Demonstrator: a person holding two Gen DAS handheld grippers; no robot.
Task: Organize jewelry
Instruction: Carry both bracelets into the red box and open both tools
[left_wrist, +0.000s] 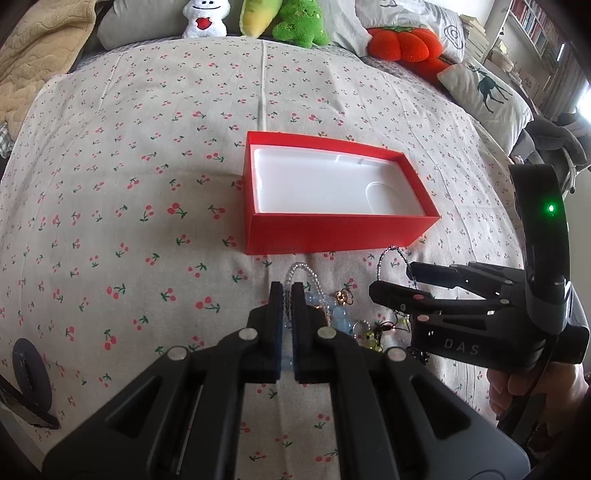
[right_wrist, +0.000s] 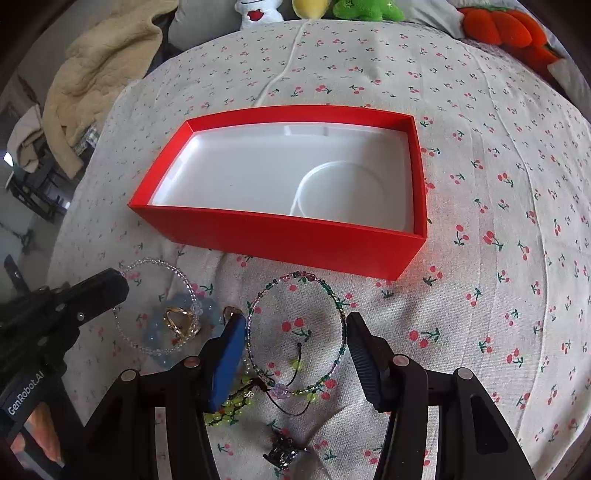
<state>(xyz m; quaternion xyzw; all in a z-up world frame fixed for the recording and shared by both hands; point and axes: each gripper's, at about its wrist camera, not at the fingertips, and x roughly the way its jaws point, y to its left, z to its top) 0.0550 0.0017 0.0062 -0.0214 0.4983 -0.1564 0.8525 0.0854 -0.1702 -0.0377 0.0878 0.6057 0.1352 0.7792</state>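
A red box (left_wrist: 332, 232) with a bare white insert lies open on the cherry-print bedsheet. Just in front of it is a small heap of jewellery. My left gripper (left_wrist: 286, 288) is shut, and a strand of the clear bead bracelet (left_wrist: 308, 275) runs between its pads. In the right wrist view its tip (right_wrist: 114, 286) sits on that bracelet's (right_wrist: 184, 280) left edge. My right gripper (right_wrist: 295, 325) is open and straddles a green and purple bead bracelet (right_wrist: 295, 275) lying flat. A light blue bead bracelet (right_wrist: 157, 328), two gold rings (right_wrist: 179, 317), yellow-green beads (right_wrist: 229, 410) and a dark metal piece (right_wrist: 284, 450) lie around.
Plush toys (left_wrist: 299, 22), a red cushion (left_wrist: 402, 42) and pillows (left_wrist: 487, 96) line the far edge of the bed. A beige blanket (right_wrist: 99, 62) is bunched at the far left. A black roll (left_wrist: 29, 373) lies at the near left. A hand (left_wrist: 528, 387) holds the right gripper.
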